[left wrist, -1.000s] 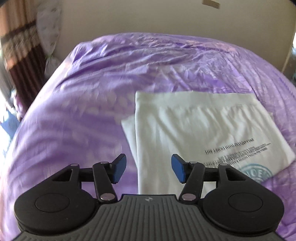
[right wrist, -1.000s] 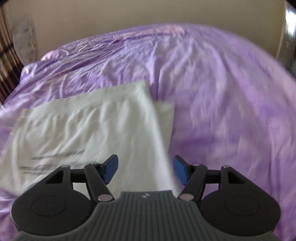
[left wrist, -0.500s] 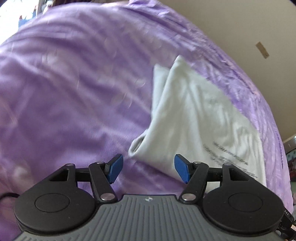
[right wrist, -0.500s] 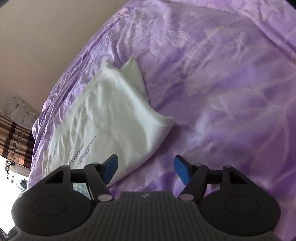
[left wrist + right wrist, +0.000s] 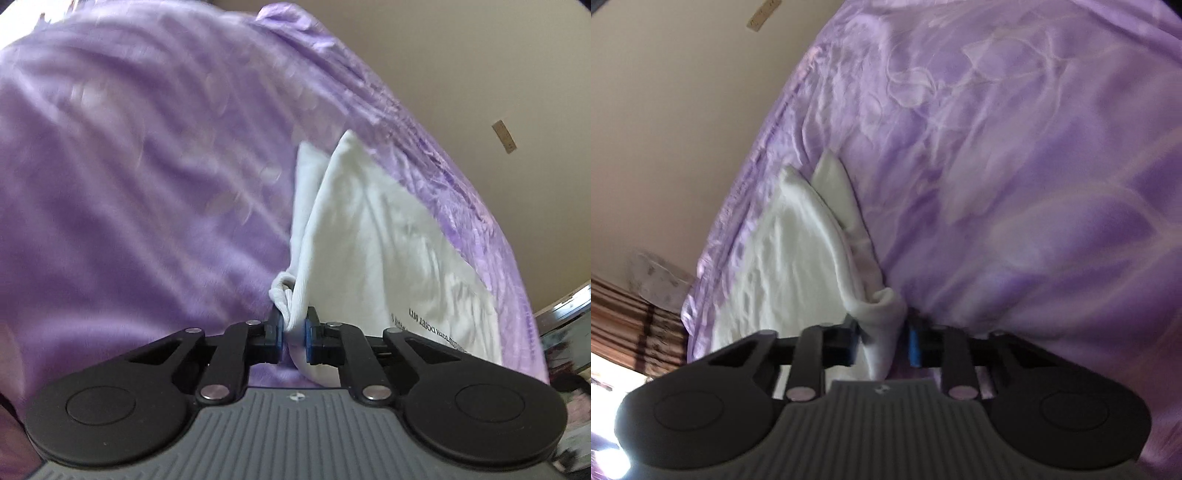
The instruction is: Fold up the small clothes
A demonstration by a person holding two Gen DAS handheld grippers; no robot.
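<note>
The white garment looks like soft matt knit cloth; the purple bedspread under it is smooth, faintly glossy fabric.

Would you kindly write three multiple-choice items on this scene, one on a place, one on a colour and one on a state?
1. Where does the white garment lie?
A. On a wooden floor
B. On the bedspread
C. In a basket

2. What colour is the bedspread?
A. Purple
B. Green
C. Grey

3. What is between the jaws of the left gripper?
A. Nothing
B. A fold of the bedspread only
C. A bunched corner of the white garment

Answers:
1 B, the garment is spread on the bedspread in both views.
2 A, the cloth around the garment is purple with a pale pattern.
3 C, white cloth is bunched between the closing blue pads; the right gripper likewise has a white corner between its closing jaws.
</note>
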